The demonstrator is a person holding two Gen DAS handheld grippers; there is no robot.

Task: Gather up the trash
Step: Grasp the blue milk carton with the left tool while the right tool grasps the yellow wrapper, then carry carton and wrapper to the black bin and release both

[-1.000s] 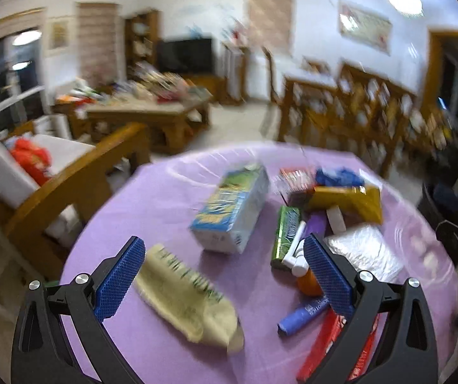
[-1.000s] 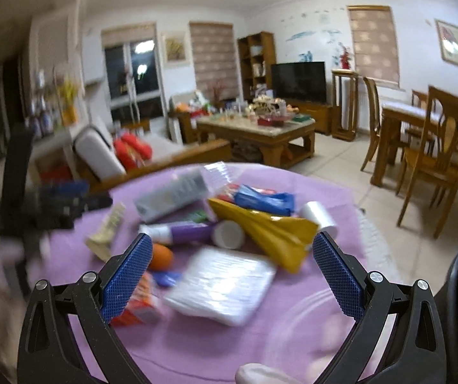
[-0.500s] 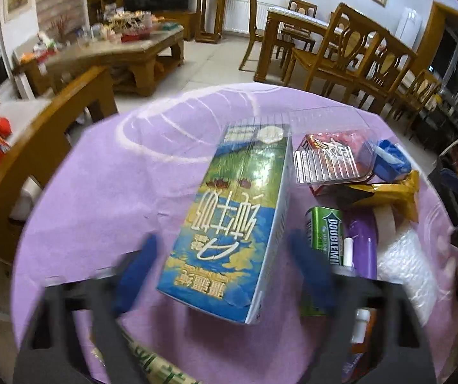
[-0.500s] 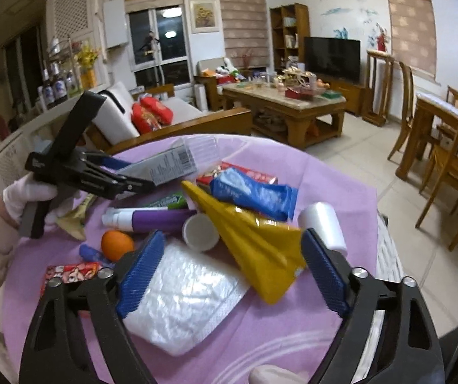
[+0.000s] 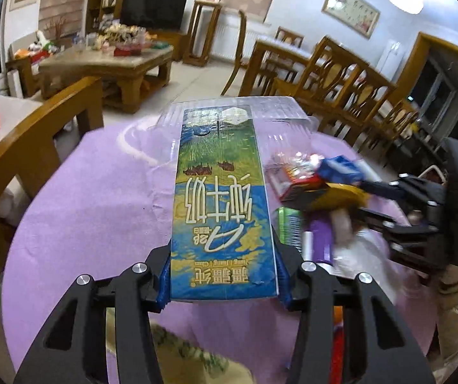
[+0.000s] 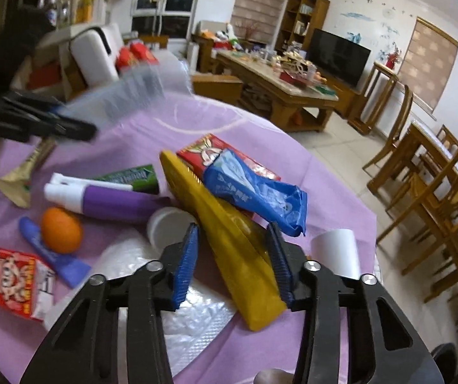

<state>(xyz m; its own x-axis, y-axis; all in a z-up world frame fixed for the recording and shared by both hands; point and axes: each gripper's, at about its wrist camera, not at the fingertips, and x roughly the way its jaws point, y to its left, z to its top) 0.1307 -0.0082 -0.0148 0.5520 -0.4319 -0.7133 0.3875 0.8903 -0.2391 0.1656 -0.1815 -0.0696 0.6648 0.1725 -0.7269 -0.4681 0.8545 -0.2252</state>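
- Milk carton (image 5: 221, 204): blue, green and yellow, printed with Chinese characters; clamped by its near end between the blue pads of the left gripper (image 5: 222, 276), which is closed onto both side faces; the carton reaches forward over the purple tablecloth (image 5: 85, 211).
- Clear plastic clamshell (image 5: 280, 112): lies at the carton's far end; whether the 2 touch cannot be told.
- Yellow wrapper (image 6: 229, 240): long, glossy, lying on the pile; the right gripper (image 6: 233, 260) is partly closed with 1 pad on either side of it; firm contact cannot be told.
- Blue wrapper (image 6: 254, 192): crumpled, resting on the yellow wrapper and on a red rabbit-print box (image 6: 209, 152).
- Purple tube (image 6: 114, 203) with white cap; green gum pack (image 6: 130, 177) just behind it.
- Orange (image 6: 61, 230) resting on a blue marker (image 6: 59, 260); red snack box (image 6: 8, 280) near the table edge.
- White roll (image 6: 336, 252) beside the right gripper; bubble wrap (image 6: 193, 320) beneath it.
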